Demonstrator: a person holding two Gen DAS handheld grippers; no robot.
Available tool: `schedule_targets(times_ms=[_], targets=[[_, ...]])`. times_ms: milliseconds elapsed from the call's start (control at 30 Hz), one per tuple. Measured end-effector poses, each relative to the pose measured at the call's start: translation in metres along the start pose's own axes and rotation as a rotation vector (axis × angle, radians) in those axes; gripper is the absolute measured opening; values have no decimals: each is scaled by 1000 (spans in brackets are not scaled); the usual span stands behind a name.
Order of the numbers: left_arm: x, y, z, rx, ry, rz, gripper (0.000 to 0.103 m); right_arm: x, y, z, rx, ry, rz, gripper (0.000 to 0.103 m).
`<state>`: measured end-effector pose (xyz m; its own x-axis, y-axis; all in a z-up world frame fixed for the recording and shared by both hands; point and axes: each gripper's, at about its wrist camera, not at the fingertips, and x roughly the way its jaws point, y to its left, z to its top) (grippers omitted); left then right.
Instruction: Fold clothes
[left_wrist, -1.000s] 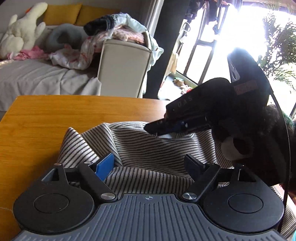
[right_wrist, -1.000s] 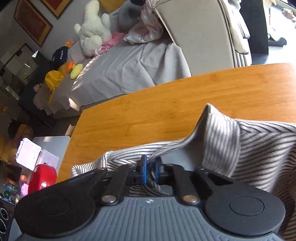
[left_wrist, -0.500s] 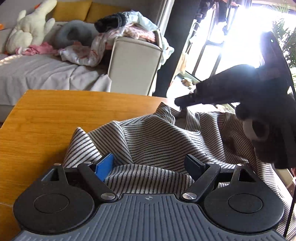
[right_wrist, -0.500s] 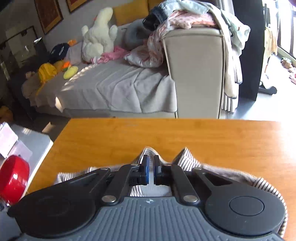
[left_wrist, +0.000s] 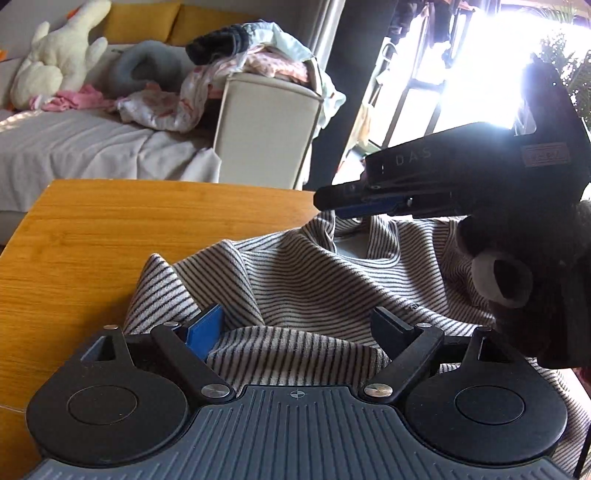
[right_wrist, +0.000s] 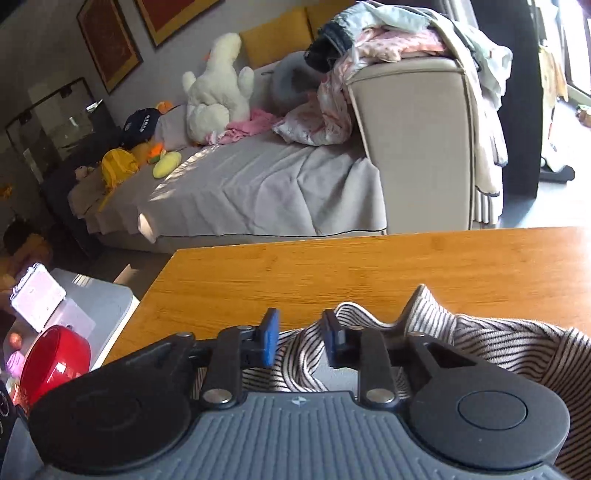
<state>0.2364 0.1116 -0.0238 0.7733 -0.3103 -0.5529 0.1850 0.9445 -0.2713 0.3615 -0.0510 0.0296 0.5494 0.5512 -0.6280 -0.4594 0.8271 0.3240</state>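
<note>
A striped garment (left_wrist: 317, 280) lies rumpled on the orange wooden bench (right_wrist: 369, 266); a grey-sheeted sofa (right_wrist: 251, 188) fills the upper left. The left gripper (left_wrist: 299, 325) gapes wide over cloth, gripping nothing. The right gripper (right_wrist: 299, 339) has just been opening, a fold loose between its fingers (right_wrist: 269, 341)

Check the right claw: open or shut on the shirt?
Open. The right claw has just been opening; the striped shirt lies between its blue pads, which stand apart.

Soft ribbed striped cloth garment (left_wrist: 317, 280) on smooth satin wooden table (left_wrist: 110, 236)
</note>
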Motion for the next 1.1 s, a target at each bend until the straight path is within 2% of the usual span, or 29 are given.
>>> schedule_targets(times_ms=[33,100,133,167,200,400,433,533,633,733,933,1100], targets=[[0,0,0,0,1,0,91,2,2,-1,-15,20,9,45],[0,0,0,1,1,-1,91,12,7,-9,-37,78,1,45],[0,0,0,1,1,-1,91,19,8,-14,-51,109,-6,40],[0,0,0,1,1,-1,91,25,10,-18,-66,136,-13,19],[0,0,0,1,1,-1,92,27,13,-21,-86,138,-25,13],[0,1,1,1,0,-4,92,5,15,-3,-124,34,-74,12],[0,1,1,2,0,-4,92,0,16,0,-141,13,-98,12],[1,2,0,5,1,-1,93,-16,12,5,-197,-72,-261,11],[1,4,1,3,1,-2,93,-37,-9,-2,-135,-78,-285,11],[1,4,1,5,0,1,93,-61,-25,-30,-117,-55,-296,11],[0,2,0,22,-8,27,93,-101,-38,-113,-98,38,-311,14],[-10,4,-3,51,-35,100,93,-130,-33,-142,-70,11,-309,14]])
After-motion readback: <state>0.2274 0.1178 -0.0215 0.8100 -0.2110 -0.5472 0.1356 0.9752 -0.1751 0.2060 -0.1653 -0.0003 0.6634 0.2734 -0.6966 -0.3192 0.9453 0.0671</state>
